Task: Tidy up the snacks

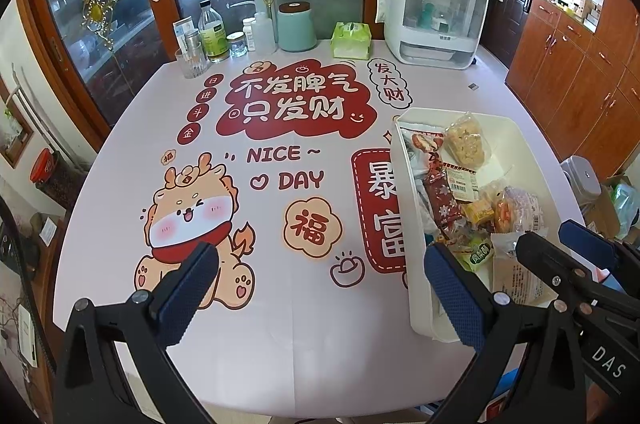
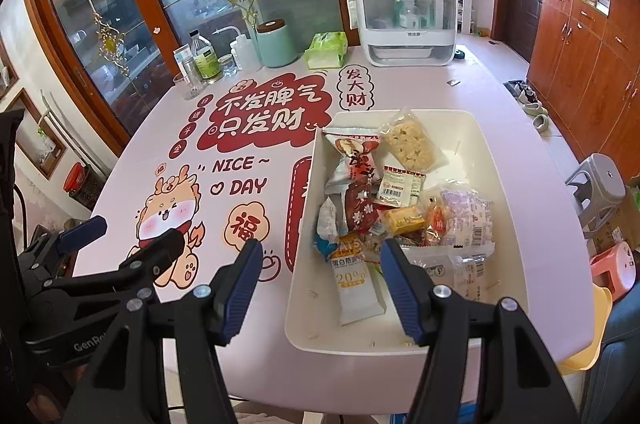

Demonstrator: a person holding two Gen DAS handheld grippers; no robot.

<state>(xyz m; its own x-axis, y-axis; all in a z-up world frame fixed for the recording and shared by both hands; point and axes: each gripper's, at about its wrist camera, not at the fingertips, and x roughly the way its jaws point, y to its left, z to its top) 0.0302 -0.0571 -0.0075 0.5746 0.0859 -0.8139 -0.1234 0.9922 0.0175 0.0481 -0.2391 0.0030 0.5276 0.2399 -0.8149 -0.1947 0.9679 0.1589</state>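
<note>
White rectangular bin sits on the counter at its right side, open top, full of wrapped snacks. Far end: clear pack with a pale puffed rice cake, lying tilted. Beside it to the left, a red-and-white packet, with a dark red wrapped bar below it. Middle: small yellow pack, a white barcode-label packet, and a pale purple printed bag to the right. Near end: a long white protein bar lying flat on the bin floor, next to a clear plastic bag.

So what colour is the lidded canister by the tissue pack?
Mint green canister, dark brown lid; clearest in left wrist view.
</note>
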